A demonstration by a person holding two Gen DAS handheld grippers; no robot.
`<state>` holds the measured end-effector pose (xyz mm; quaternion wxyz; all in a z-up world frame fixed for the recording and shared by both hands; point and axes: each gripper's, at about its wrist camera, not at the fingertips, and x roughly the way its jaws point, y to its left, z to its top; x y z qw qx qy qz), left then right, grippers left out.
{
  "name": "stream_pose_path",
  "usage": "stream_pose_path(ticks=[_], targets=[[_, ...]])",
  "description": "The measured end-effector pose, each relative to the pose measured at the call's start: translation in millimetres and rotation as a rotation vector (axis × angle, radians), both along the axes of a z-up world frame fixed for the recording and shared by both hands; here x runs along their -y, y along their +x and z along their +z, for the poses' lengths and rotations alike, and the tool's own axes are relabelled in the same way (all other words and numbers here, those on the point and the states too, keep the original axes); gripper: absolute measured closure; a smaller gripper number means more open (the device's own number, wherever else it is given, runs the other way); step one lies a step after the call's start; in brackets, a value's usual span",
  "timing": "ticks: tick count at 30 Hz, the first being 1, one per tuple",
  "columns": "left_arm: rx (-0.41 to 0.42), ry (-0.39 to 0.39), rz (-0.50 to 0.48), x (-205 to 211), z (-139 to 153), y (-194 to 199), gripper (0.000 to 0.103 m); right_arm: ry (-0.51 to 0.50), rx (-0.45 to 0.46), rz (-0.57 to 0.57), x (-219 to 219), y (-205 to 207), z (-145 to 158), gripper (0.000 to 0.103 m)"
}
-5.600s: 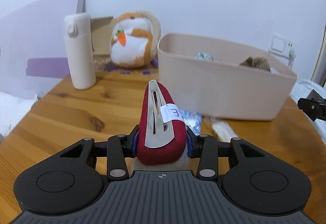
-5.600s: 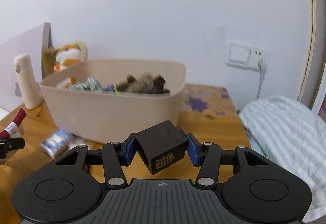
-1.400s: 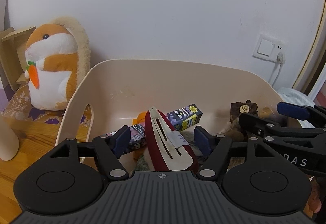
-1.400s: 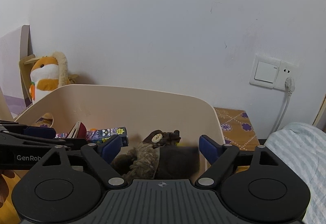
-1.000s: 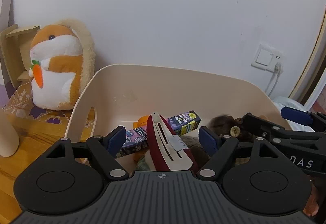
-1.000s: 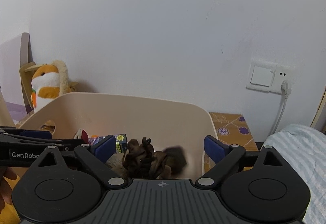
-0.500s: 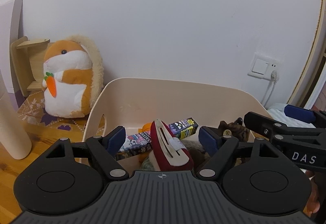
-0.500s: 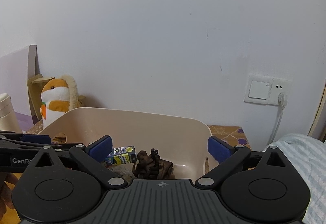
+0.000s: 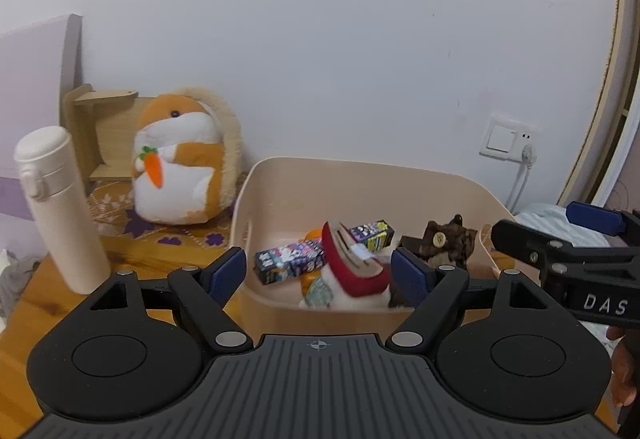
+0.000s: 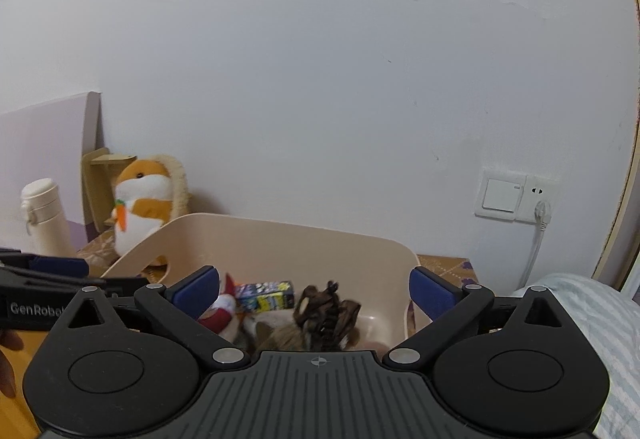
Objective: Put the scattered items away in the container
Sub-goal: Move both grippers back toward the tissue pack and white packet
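Observation:
The beige container (image 9: 360,171) stands on the wooden table. Inside it lie the red hair clip (image 9: 352,267), two colourful small boxes (image 9: 290,259), and brown fuzzy hair pieces (image 9: 448,239). My left gripper (image 9: 318,273) is open, hanging above the container's near wall with nothing between its pads. My right gripper (image 10: 314,289) is also open wide and holds nothing. It hovers over the container's right half, above a brown hair claw (image 10: 324,313). In the left wrist view the right gripper (image 9: 560,239) reaches in from the right edge. In the right wrist view the left gripper (image 10: 44,271) reaches in from the left.
A plush hamster (image 9: 180,167) with a carrot sits left of the container. Farther left stand a white flask (image 9: 60,207) and a wooden stand (image 9: 100,127). A wall socket with a plugged cable (image 9: 508,137) is behind on the right, and striped bedding (image 10: 580,315) lies beside the table.
Both grippers have drawn back and upward from the container, so more of it shows. The red clip stays inside, no longer between the left pads. The right jaws have spread slightly wider.

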<state>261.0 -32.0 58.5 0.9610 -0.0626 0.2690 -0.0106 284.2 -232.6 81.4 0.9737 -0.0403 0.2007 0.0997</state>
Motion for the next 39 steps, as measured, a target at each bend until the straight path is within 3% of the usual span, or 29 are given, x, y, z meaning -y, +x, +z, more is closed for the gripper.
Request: stream_pose_path(ticks=[15,30,39], targets=[[-0.086,0.036,0.003,-11.3,-30.6,-42.8,0.022,-0.004,-0.083,0.033,-14.9,-54.9,-32.1,0.001],[-0.221,0.1,-0.007,0.9,-86.4,-29.3,0.022,-0.05,-0.247,0.077,-20.6,-57.4,-87.8,0.001],[-0.248,0.112,-0.019,5.4,-106.5,-16.9,0.022,-0.108,-0.323,0.112,-29.5,-50.8,-116.4,0.001]])
